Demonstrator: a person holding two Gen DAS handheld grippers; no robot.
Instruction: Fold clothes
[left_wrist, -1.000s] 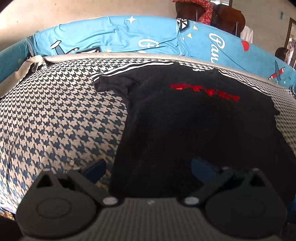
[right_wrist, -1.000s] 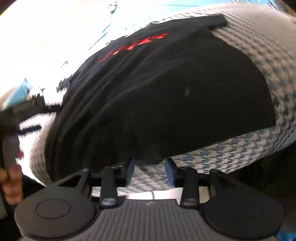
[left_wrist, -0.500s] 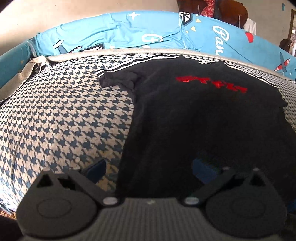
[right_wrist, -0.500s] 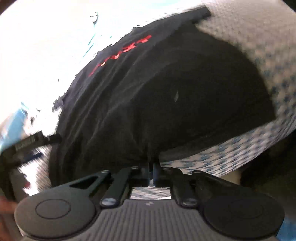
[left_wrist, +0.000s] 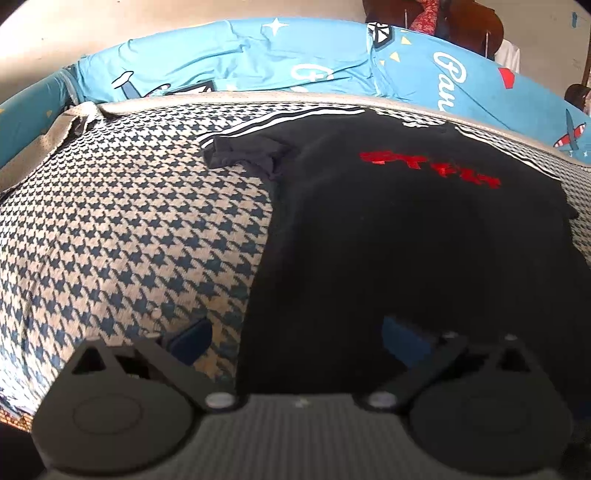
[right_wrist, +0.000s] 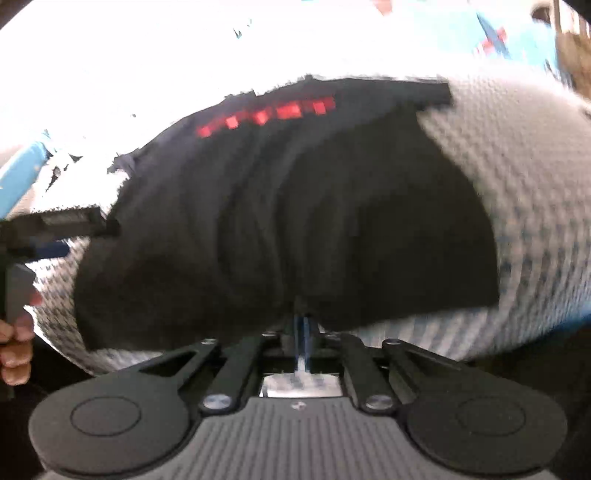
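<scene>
A black T-shirt (left_wrist: 388, 236) with red lettering lies spread on a houndstooth-covered bed (left_wrist: 129, 240); its left sleeve is crumpled near the far edge. My left gripper (left_wrist: 295, 339) is open over the shirt's near left hem, one blue pad on the cover and the other over black cloth. In the right wrist view the same T-shirt (right_wrist: 295, 206) bunches into folds toward my right gripper (right_wrist: 303, 321), which is shut on the near hem. The left gripper's handle (right_wrist: 48, 229) and a person's hand (right_wrist: 14, 343) show at the left edge.
Blue cartoon-print bedding (left_wrist: 258, 62) runs along the far side of the bed. A beige strap (left_wrist: 44, 136) hangs at the far left corner. Dark furniture (left_wrist: 443, 18) stands behind. The right wrist view is blurred and overexposed at the top.
My right gripper went from open to shut on the shirt's near hem, and the cloth now gathers into folds toward it. The left gripper crept forward and stayed open.
</scene>
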